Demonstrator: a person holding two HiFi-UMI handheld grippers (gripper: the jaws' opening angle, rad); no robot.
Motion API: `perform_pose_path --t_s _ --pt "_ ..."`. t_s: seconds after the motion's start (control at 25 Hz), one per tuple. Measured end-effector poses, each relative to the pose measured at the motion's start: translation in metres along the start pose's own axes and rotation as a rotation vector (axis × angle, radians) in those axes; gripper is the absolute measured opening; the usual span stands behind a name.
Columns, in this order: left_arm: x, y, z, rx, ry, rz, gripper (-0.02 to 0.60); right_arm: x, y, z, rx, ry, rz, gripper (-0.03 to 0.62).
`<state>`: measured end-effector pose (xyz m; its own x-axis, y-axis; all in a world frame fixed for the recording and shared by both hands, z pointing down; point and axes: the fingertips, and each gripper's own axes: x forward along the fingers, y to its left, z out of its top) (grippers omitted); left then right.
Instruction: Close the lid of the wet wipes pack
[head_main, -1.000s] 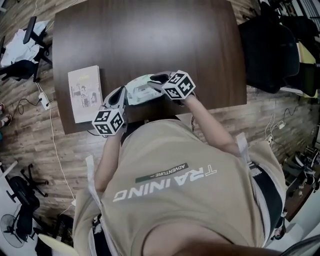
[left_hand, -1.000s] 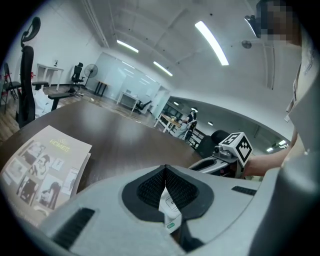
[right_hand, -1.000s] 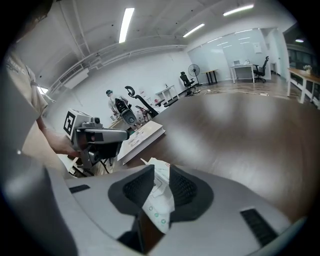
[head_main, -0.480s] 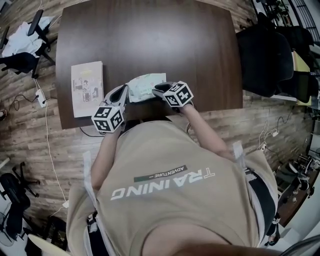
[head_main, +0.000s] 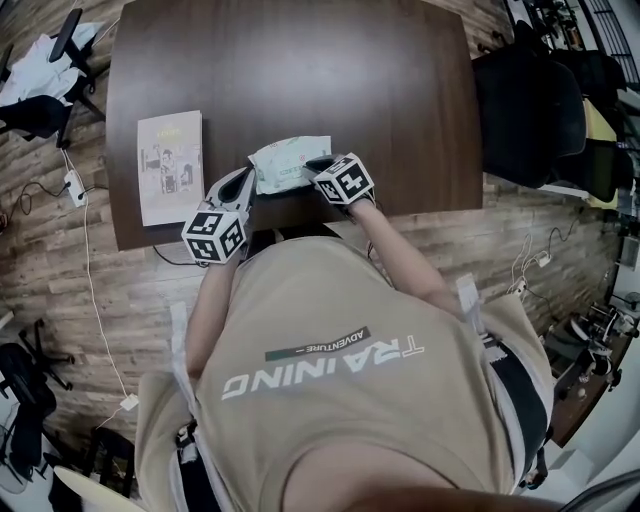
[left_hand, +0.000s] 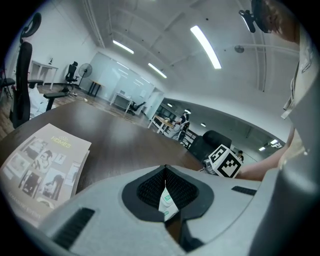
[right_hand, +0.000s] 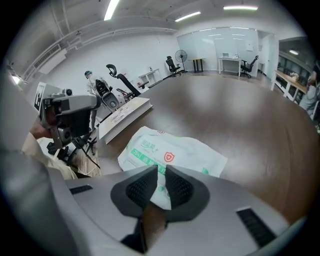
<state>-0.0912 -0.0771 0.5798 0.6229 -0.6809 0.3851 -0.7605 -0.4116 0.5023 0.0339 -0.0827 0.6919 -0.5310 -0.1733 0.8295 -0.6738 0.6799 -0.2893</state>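
Wet wipes pack (head_main: 290, 162) at the near edge of the counter (head_main: 300, 70), pinched from both sides

From the head view, only marker cubes crowding the pack: left hand-held gripper (head_main: 247, 183) at its left end, right hand-held gripper (head_main: 313, 168) at its right near corner, booklet (head_main: 170, 165) flat further left, well apart. No way to read the jaws from up there. In the left gripper view, jaws pressed together on a thin white-and-green sliver of the pack's edge, nothing more of the pack showing. In the right gripper view, jaws clamped on the pack's near edge, printed face with a red shield up, the rest stretched out over the counter. Can't make out the lid in any view.
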Motion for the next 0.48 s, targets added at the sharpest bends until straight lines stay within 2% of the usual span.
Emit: perform_pose_path --t_s 0.16,0.24,0.36,0.48 --pt "0.004 -0.008 0.003 0.018 -0.010 -0.021 0.005 0.001 0.000 -0.001 -0.002 -0.054 0.018 0.046" --pt "0.004 -0.015 0.007 0.033 -0.019 -0.031 0.005 -0.004 0.001 -0.003 -0.023 -0.065 0.003 0.019" --pt "0.003 -0.023 0.016 0.068 -0.032 -0.040 0.005 -0.013 0.006 0.001 -0.063 -0.086 -0.025 0.015" --pt "-0.001 -0.024 0.023 0.090 -0.042 -0.034 0.005 -0.023 0.016 0.016 -0.063 -0.137 0.005 0.015"
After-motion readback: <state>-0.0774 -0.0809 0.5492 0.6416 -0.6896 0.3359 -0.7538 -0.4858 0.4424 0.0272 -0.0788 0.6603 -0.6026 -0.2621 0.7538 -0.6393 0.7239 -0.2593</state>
